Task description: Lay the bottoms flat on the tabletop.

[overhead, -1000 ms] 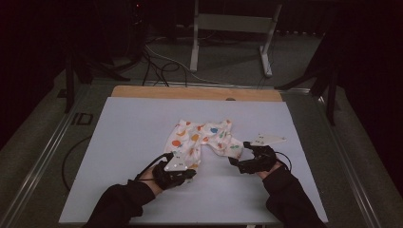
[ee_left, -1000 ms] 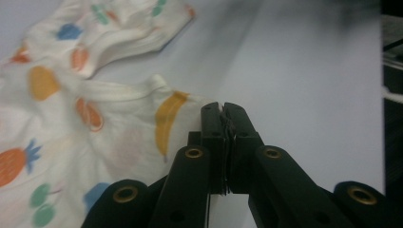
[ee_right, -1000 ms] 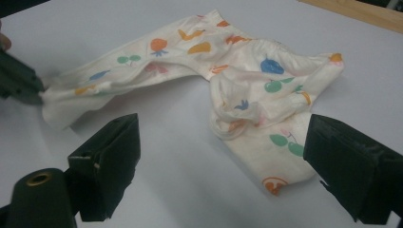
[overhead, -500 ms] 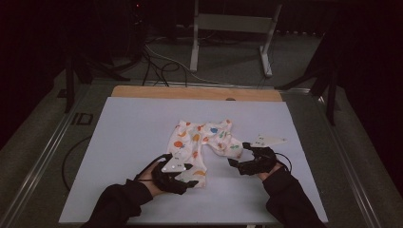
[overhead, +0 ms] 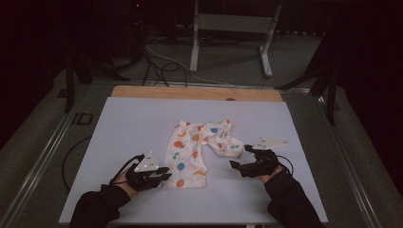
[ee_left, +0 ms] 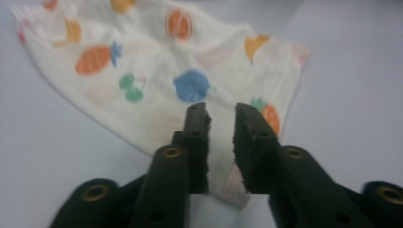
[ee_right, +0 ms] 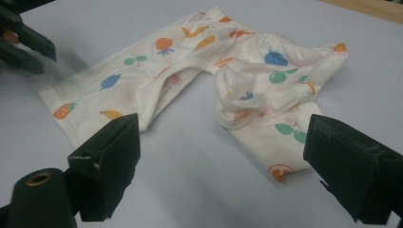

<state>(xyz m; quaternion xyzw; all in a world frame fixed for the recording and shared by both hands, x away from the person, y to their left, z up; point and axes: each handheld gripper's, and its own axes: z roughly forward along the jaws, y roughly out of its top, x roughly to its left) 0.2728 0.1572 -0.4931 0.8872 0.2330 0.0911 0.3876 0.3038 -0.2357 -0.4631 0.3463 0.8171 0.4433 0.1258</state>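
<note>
We see the fruit-print baby trousers lying flat mid-table, one leg crumpled | left gripper over the near leg's hem, jaws slightly parted (cloth beneath them, not pinched) | right gripper spread wide, just short of the crumpled leg, grasping nothing.

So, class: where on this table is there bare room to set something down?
Free: the table left of and beyond the trousers, up to the wooden edge. Crowded: the near middle, where left gripper and right gripper flank the trousers.
</note>
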